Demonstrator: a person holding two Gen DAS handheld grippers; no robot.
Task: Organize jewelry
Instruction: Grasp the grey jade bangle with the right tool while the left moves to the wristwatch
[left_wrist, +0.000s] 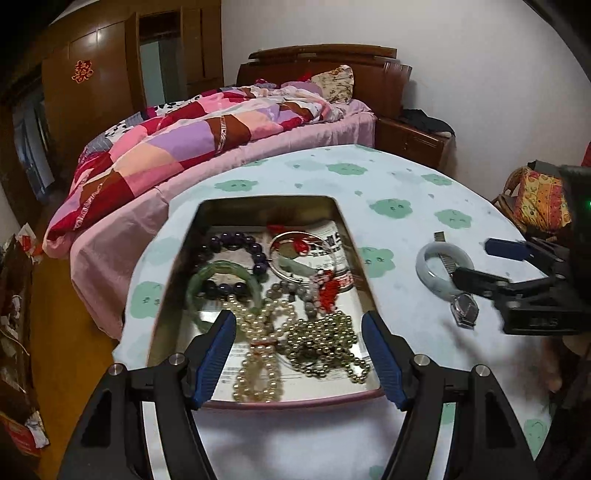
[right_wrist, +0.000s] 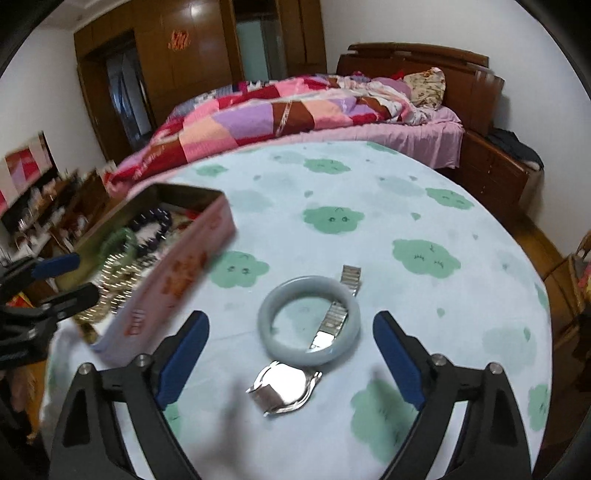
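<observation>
The right gripper (right_wrist: 291, 354) stands wide open and holds nothing. Between its fingers (right_wrist: 186, 347), on the desk (right_wrist: 369, 192), lie a pale bangle (right_wrist: 275, 302) and a watch (right_wrist: 286, 387). The bangle rests on the watch's metal strap, which runs up through the ring and out past its far rim. The watch face lies nearest the camera, just below the bangle and a little left of the midline. Neither finger touches either piece; both sit well inside the gap, with clear cloth on each side.

The left gripper (left_wrist: 299, 354) is also open and empty. Its fingers (left_wrist: 218, 350) hang over the near end of the tin (left_wrist: 266, 201), which is open and already carries most of the jewelry: a pearl strand (left_wrist: 258, 362) directly between the fingers, a tangle of darker metallic beads (left_wrist: 325, 343) toward the right finger, a green bangle (left_wrist: 221, 269) and dark purple beads (left_wrist: 229, 240) further in, and a thin hoop with red trim (left_wrist: 295, 243) at the back. Whether the pads brush the pearls I cannot tell.

I judge the sorting mostly done. The tin looks well filled, and the bangle and watch are the only pieces seen outside it, just right of the tin. What is left seems to be picking up those two and putting them in with the rest. The bangle, lying on top, looks like the easier first pick.
</observation>
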